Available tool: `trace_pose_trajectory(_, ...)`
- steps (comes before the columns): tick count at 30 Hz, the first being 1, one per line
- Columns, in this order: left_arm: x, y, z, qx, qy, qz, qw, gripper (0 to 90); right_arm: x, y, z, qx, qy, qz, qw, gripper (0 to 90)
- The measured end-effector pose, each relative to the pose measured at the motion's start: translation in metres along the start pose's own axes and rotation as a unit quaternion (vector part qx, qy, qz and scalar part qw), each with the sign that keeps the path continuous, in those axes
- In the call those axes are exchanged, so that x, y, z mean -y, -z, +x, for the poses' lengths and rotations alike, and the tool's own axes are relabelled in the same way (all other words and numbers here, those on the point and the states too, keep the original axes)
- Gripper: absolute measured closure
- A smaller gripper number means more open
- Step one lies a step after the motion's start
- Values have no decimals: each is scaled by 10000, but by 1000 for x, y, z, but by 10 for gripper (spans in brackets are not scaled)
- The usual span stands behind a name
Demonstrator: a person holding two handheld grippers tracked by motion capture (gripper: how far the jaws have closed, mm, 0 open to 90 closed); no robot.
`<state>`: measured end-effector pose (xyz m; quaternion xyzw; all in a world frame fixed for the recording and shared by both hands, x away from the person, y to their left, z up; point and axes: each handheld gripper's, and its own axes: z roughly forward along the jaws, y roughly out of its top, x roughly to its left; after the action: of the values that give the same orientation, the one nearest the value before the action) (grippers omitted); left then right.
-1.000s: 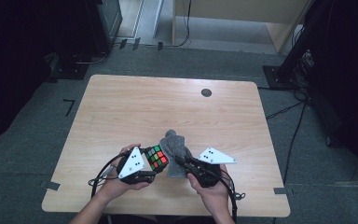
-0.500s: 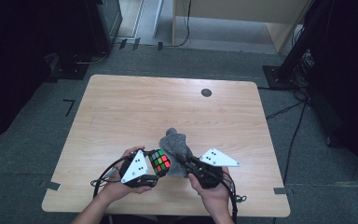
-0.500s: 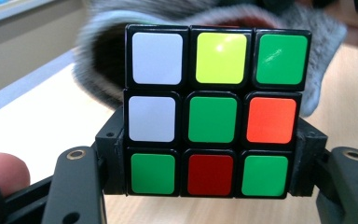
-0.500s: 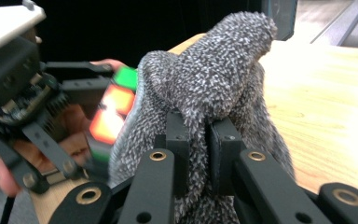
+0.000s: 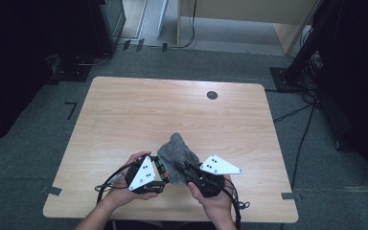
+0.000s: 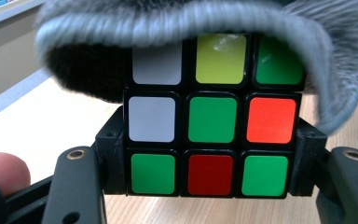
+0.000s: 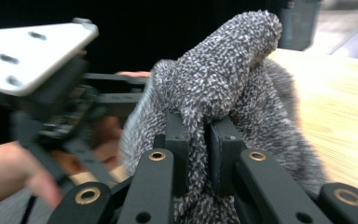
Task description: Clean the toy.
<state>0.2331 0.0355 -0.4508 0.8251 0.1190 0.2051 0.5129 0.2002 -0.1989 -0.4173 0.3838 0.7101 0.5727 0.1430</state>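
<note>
The puzzle cube (image 6: 213, 126) is glossy plastic with coloured square stickers, clamped between the left tongs (image 6: 209, 158) near the front edge of the pale wood-grain worktop (image 5: 139, 110). A fuzzy grey knit sock (image 7: 223, 79) drapes over its top row, pinched tight in the right tongs (image 7: 199, 154). A small dark disc (image 5: 212, 95) sits well apart near the worktop's far edge.
</note>
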Motion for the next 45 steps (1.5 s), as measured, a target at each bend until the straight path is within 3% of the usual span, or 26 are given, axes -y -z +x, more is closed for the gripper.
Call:
trace_pose_trajectory(3,-1,3,5,-91,135,-80,9998,342,2,3,-10,128,-247,-5,9996,812)
trace_pose_trajectory(6,0,3,6,-183,270,-59,9995,342,-1,4,-1,-45,-120,-1,9999,807)
trace_pose_trajectory(8,1,1,1,-160,155,3,9998,342,-4,1,9,-87,57,-8,9999,801)
trace_pose_trajectory(10,-1,1,-4,-103,-16,16,9999,342,-5,-2,14,71,166,-5,9998,801)
trace_pose_trajectory(14,-3,5,4,-140,109,-92,9998,342,-2,0,-1,385,-96,-98,9992,812)
trace_pose_trajectory(16,-1,7,9,-223,249,-64,9994,342,2,1,-6,365,-272,-75,9989,812)
trace_pose_trajectory(17,-1,6,11,-218,314,-62,9993,342,2,1,-4,279,-235,-28,9993,812)
trace_pose_trajectory(19,-2,3,7,-263,269,4,9993,342,2,0,6,171,-58,-74,9998,811)
trace_pose_trajectory(21,-4,1,5,-235,253,-29,9994,343,0,1,11,306,45,-63,9995,812)
trace_pose_trajectory(23,-7,2,-2,58,79,-119,9999,343,-2,6,3,198,-209,-209,9994,811)
trace_pose_trajectory(24,-9,2,-7,126,-88,-102,9998,342,-2,9,-2,307,-311,-251,9987,812)
trace_pose_trajectory(26,-12,0,-12,20,-251,25,9997,342,0,9,-8,415,-352,-174,9984,814)
trace_pose_trajectory(27,-13,-1,-11,-43,-211,54,9998,342,1,9,-9,424,-378,-183,9982,815)
trace_pose_trajectory(30,-9,-2,-5,-170,88,104,9998,342,-1,8,3,268,-146,-136,9994,815)
trace_pose_trajectory(32,-9,-5,-9,-164,40,106,9998,342,-3,6,12,212,61,-99,9997,814)
trace_pose_trajectory(35,-12,-6,-11,-155,-13,73,9999,342,-4,6,7,258,8,-179,9995,814)
trace_pose_trajectory(38,-11,-4,-4,-219,139,76,9996,341,1,8,-3,509,-57,-104,9986,815)
trace_pose_trajectory(41,-7,-6,0,-264,397,124,9988,342,1,8,3,295,-38,-69,9995,816)
trace_pose_trajectory(43,-7,-10,-7,-158,298,92,9994,342,-3,7,14,135,57,-116,9998,815)
trace_pose_trajectory(45,-10,-10,-11,-75,240,27,9997,342,-8,7,19,141,173,-112,9997,815)
